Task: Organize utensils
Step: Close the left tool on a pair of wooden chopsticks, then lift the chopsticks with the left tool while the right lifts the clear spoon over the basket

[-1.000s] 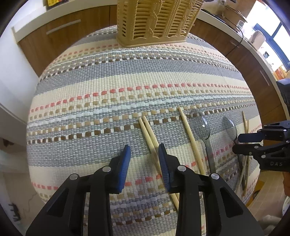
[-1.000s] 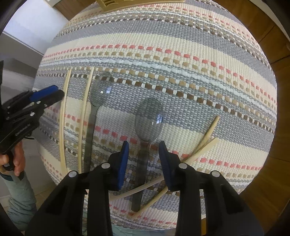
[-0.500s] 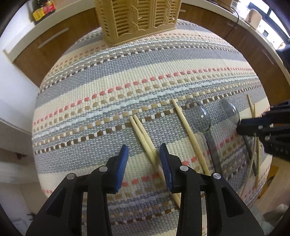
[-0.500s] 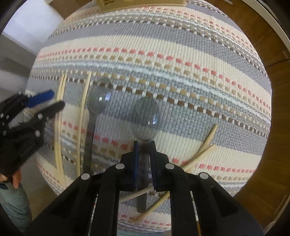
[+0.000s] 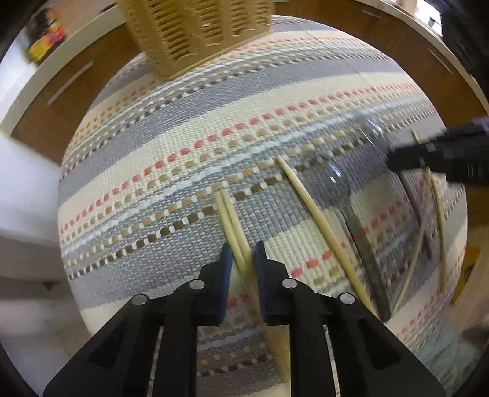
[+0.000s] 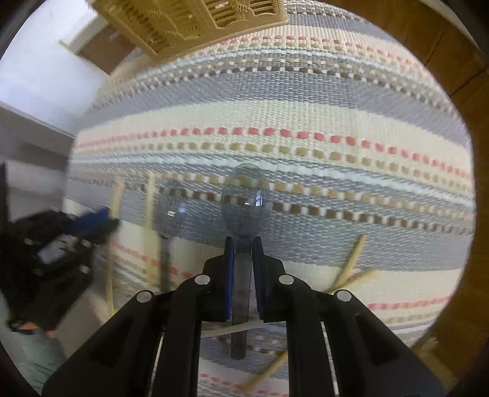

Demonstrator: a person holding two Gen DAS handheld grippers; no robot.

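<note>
The right hand-held gripper (image 6: 243, 247) is seen closed on the handle of a clear grey plastic spoon (image 6: 246, 200), whose bowl is held out ahead of the blue fingertips (image 6: 228, 253) above the striped woven mat (image 6: 305, 100) covering the table. A second clear spoon (image 6: 169, 215) is seen lying on the mat just to the left, between it and two pale chopsticks (image 6: 149, 220), while crossed chopsticks (image 6: 351, 268) are shown lying to the right of the gripper. At the far end of the mat a beige slatted utensil basket (image 6: 195, 27) is seen, blurred by motion. In the left wrist view, the left hand-held gripper (image 5: 243, 255) is shown narrowed around a pair of bamboo chopsticks (image 5: 230, 223) lying side by side on the mat (image 5: 152, 128); whether its pads are actually pressed against the sticks cannot be told. A single chopstick (image 5: 314, 213) is seen lying to the right of that pair, with the resting spoon (image 5: 339, 186) beside it. The same basket (image 5: 195, 30) is seen standing at the mat's far edge, in front of brown cabinet fronts (image 5: 61, 88).
</note>
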